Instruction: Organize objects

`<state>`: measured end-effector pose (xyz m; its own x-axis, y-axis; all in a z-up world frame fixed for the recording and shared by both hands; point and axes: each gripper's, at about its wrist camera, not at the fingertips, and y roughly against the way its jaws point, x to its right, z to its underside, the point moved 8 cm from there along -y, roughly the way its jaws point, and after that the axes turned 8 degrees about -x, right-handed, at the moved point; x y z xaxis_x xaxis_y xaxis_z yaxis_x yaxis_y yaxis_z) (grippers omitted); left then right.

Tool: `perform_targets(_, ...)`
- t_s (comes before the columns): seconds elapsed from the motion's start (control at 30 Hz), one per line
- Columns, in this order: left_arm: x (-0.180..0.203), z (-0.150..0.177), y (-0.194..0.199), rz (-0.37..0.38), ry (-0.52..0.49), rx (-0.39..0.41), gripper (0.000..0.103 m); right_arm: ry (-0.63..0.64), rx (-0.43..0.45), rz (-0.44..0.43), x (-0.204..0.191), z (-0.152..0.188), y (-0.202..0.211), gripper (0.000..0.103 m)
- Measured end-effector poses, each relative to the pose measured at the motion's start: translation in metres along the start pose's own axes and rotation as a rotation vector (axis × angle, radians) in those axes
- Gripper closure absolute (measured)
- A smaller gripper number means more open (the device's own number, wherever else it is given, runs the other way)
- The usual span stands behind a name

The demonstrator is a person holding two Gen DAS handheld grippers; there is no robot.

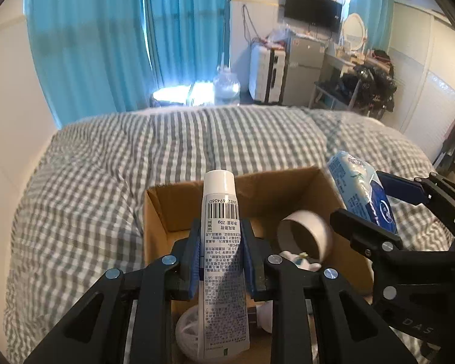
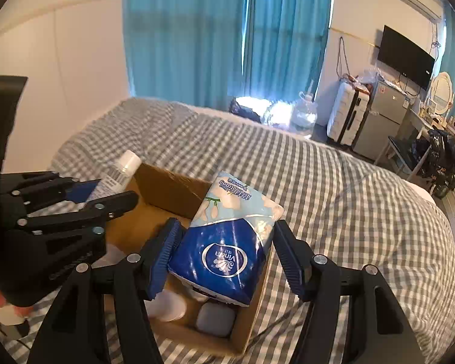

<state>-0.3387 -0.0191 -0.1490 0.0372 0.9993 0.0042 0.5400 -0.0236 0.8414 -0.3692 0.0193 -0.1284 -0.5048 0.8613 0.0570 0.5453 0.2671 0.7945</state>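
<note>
An open cardboard box [image 1: 288, 188] [image 2: 166, 179] sits on the bed. My left gripper [image 1: 220, 242] is shut on a white tube [image 1: 220, 242] with a barcode, held upright over the box; the tube also shows in the right wrist view [image 2: 118, 173]. My right gripper [image 2: 224, 248] is shut on a blue tissue pack [image 2: 227, 236], held above the box's right side; the pack shows in the left wrist view [image 1: 361, 194]. Inside the box lie a white tape roll [image 1: 306, 233], a small white figure [image 1: 300, 261] and other white items [image 2: 217, 318].
The bed has a grey checked cover [image 1: 166, 151] [image 2: 333, 188]. Beyond it are blue curtains [image 1: 121, 30], a water jug [image 1: 226, 85], a white suitcase [image 1: 267, 72], a small fridge [image 1: 303, 69], a wall TV [image 1: 312, 9] and a cluttered desk [image 1: 364, 72].
</note>
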Motion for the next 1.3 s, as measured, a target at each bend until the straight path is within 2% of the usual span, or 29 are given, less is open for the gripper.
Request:
perform_targets(0.23, -0.002, 0.008, -0.031, 0.009, 0.003, -0.027, 0.079, -0.044, -0.037, -0.041, -0.002, 0.023, -0.034, 0.039)
perform_targets(0.33, -0.003, 0.011, -0.035, 0.012, 0.006, -0.033, 0.076, -0.060, -0.034, -0.062, -0.003, 0.029, -0.032, 0.033)
perform_targets(0.37, -0.004, 0.013, -0.034, 0.018, 0.005, -0.036, 0.072, -0.061, -0.031, -0.061, -0.001, 0.028, -0.030, 0.029)
perform_targets(0.4, -0.003, 0.014, -0.032, 0.020, 0.006, -0.036, 0.063, -0.061, -0.024, -0.052, 0.001, 0.029, -0.026, 0.024)
perform_targets(0.43, -0.003, 0.014, -0.030, 0.019, 0.007, -0.034, 0.056, -0.060, -0.020, -0.046, 0.001, 0.028, -0.024, 0.023)
perform_targets(0.5, -0.001, 0.015, -0.024, 0.014, 0.004, -0.026, 0.033, -0.068, -0.013, -0.036, 0.004, 0.027, -0.016, 0.023)
perform_targets(0.57, 0.001, 0.016, -0.013, 0.003, -0.008, -0.012, 0.030, -0.080, -0.003, -0.028, 0.008, 0.025, -0.006, 0.023)
perform_targets(0.7, 0.005, 0.018, 0.016, -0.022, -0.034, 0.015, 0.021, -0.109, 0.022, -0.011, 0.017, 0.027, 0.029, 0.020)
perform_targets(0.9, 0.014, 0.011, 0.089, -0.006, -0.022, 0.121, 0.010, -0.143, 0.077, 0.050, 0.028, 0.030, 0.098, 0.014)
perform_targets(1.17, 0.031, 0.019, 0.195, -0.025, -0.056, 0.299, 0.003, -0.177, 0.217, 0.158, 0.033, 0.037, 0.205, 0.002)
perform_targets(1.3, 0.037, 0.026, 0.230, -0.025, -0.066, 0.345, 0.002, -0.181, 0.272, 0.214, 0.034, 0.044, 0.245, 0.001)
